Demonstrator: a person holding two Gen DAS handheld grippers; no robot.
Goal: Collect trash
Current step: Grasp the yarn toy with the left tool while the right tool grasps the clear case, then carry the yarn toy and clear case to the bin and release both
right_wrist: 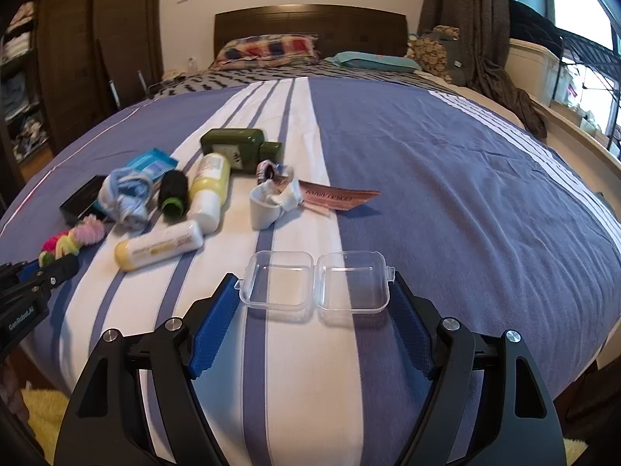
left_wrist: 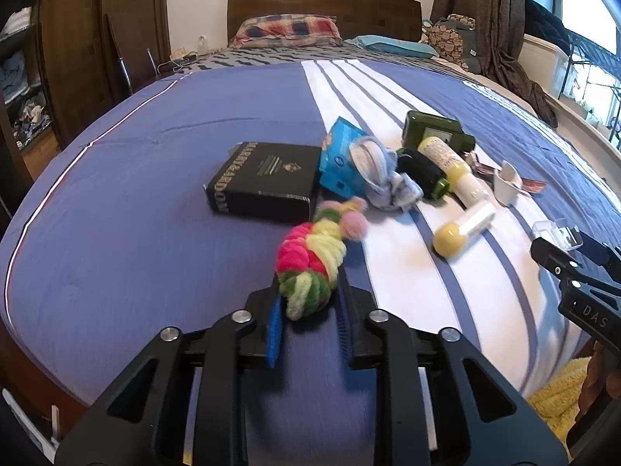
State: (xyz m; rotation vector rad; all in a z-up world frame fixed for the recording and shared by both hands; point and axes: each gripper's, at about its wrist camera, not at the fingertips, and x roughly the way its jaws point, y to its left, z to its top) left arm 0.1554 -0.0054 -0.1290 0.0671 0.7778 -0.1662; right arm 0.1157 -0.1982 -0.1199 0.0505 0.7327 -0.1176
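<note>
My left gripper (left_wrist: 308,291) is shut on the near end of a pink, yellow and green knotted yarn toy (left_wrist: 310,260), which also shows at the left edge of the right wrist view (right_wrist: 73,239). My right gripper (right_wrist: 314,291) is open, its blue pads on either side of an open clear plastic hinged box (right_wrist: 314,281) lying on the bedspread (right_wrist: 446,194). Further back lie a black box (left_wrist: 264,178), a blue packet (left_wrist: 337,159), a light blue cloth bundle (left_wrist: 382,174), yellow-and-white bottles (right_wrist: 159,248), a green bottle (right_wrist: 236,145), a white paper cup (right_wrist: 264,204) and a pink paper strip (right_wrist: 341,196).
The items lie on a blue and white striped bedspread over a bed with a dark wooden headboard (left_wrist: 324,4) and a plaid pillow (left_wrist: 287,29). A wardrobe (left_wrist: 70,58) stands to the left. Curtains and a window (right_wrist: 574,7) are to the right.
</note>
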